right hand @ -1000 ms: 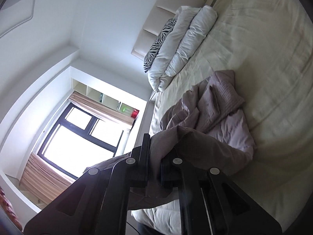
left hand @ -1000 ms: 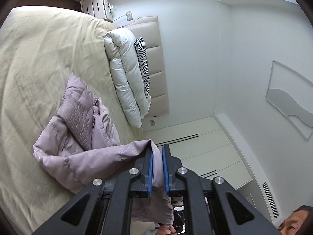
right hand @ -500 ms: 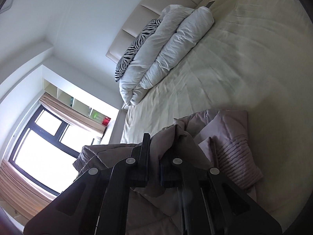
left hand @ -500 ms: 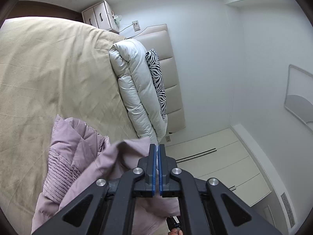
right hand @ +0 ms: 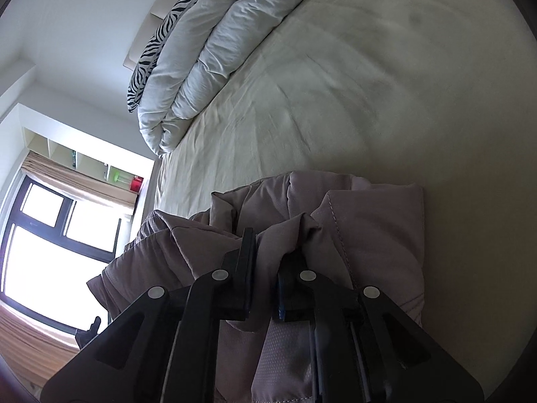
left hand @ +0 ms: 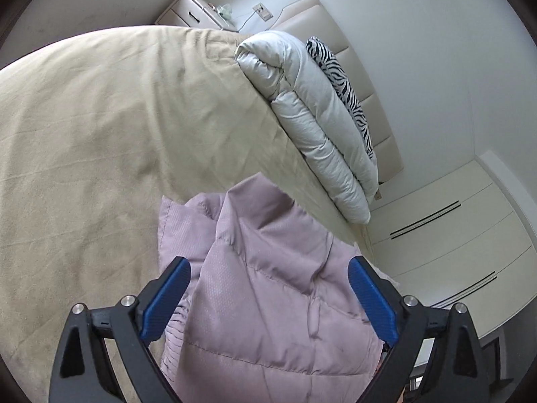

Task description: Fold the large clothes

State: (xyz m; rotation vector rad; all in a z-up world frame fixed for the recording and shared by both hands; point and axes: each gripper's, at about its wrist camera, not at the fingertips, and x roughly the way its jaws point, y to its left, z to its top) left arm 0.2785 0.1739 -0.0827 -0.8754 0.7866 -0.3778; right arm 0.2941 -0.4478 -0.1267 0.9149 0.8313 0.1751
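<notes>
Lowered onto bed [left hand: 100,127] since earlier: jacket [left hand: 268,285], now beneath opening, empty left hand-held gripper [left hand: 268,297]; right hand-held gripper [right hand: 265,272] loosening, fold between pads.

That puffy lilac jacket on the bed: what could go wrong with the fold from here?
1. The left gripper is opening with the lilac jacket loose between its pads, while the right gripper, just starting to open, still pinches a bunch of fabric; a tug could drag the fold askew.
2. The jacket lies near the edge of the bed, so it might slide off.
</notes>
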